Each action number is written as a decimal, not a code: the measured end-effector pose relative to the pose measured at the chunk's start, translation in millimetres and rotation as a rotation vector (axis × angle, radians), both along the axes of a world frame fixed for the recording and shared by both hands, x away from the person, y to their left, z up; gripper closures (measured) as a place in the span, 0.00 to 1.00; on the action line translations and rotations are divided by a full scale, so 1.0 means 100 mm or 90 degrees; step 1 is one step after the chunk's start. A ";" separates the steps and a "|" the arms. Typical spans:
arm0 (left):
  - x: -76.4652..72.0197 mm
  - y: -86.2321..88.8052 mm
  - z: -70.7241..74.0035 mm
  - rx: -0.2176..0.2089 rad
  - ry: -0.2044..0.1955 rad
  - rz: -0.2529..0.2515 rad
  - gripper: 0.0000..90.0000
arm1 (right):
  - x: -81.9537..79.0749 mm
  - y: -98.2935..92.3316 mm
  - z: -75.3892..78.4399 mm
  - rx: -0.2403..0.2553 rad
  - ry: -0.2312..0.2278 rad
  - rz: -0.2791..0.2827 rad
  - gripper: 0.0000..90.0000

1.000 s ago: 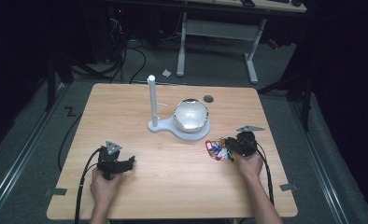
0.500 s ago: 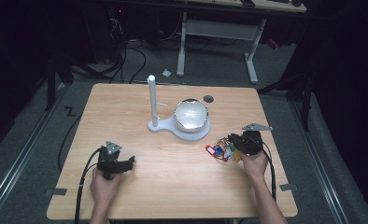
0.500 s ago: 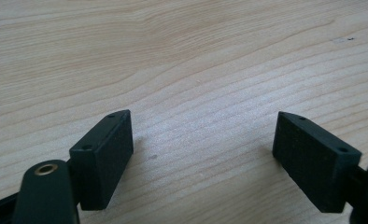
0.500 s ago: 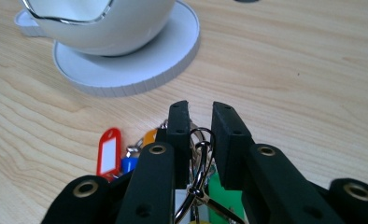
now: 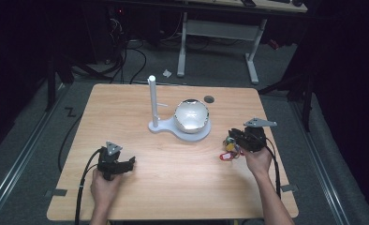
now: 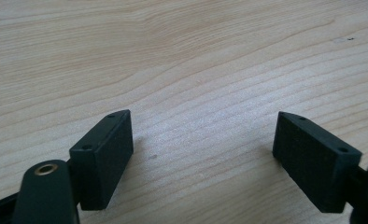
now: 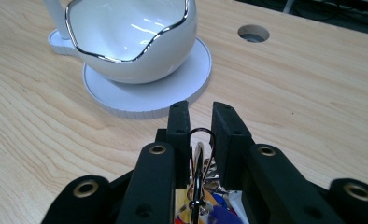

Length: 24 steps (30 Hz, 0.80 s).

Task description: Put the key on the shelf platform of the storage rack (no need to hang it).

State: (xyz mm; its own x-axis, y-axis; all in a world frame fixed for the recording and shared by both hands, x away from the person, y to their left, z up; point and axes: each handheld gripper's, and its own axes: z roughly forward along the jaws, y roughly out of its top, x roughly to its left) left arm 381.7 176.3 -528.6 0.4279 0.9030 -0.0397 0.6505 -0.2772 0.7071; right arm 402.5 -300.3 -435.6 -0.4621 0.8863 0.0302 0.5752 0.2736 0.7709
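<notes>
Keyring with colourful tags and a metal loop [image 7: 200,163] is being pinched between the jaws of the right gripper [image 7: 201,122], with the wire loop standing upright in the narrow gap and the tags hanging down below. In the high view the bunch [image 5: 229,149] is seen dangling at the right gripper [image 5: 241,139], over the right side of the light wooden worktop [image 5: 173,187].

What probably matters next: the glossy white bowl with a wavy silver rim [image 7: 134,37] sits dead ahead of the right gripper and a bit to the left in its own view, on a round white base [image 5: 192,133] with a tall white post [image 5: 151,101] beside it. So the bowl is near the right hand and well apart from the left one. If the keys are meant for the bowl or the post, that can't be settled from here.

The left gripper [image 6: 201,154] is held low over bare wood with its jaws spread wide and nothing between them.

Hard to make out: the tags are cut off at the bottom of the right gripper view, so their count and shapes can't be told.
</notes>
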 end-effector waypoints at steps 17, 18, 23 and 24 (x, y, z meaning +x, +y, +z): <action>0.00 0.00 0.00 0.000 0.000 0.000 0.23 | -0.02 -0.02 0.25 0.008 -0.031 0.015 0.87; 0.00 0.00 0.00 0.000 0.000 0.000 0.23 | -0.02 -0.02 0.25 0.006 -0.033 0.016 0.87; 0.00 0.00 0.00 0.000 0.000 0.000 0.23 | -0.03 -0.02 0.32 0.011 -0.040 0.019 0.87; 0.00 0.00 0.00 0.000 0.000 0.000 0.23 | -0.03 -0.01 0.36 0.011 -0.045 0.022 0.87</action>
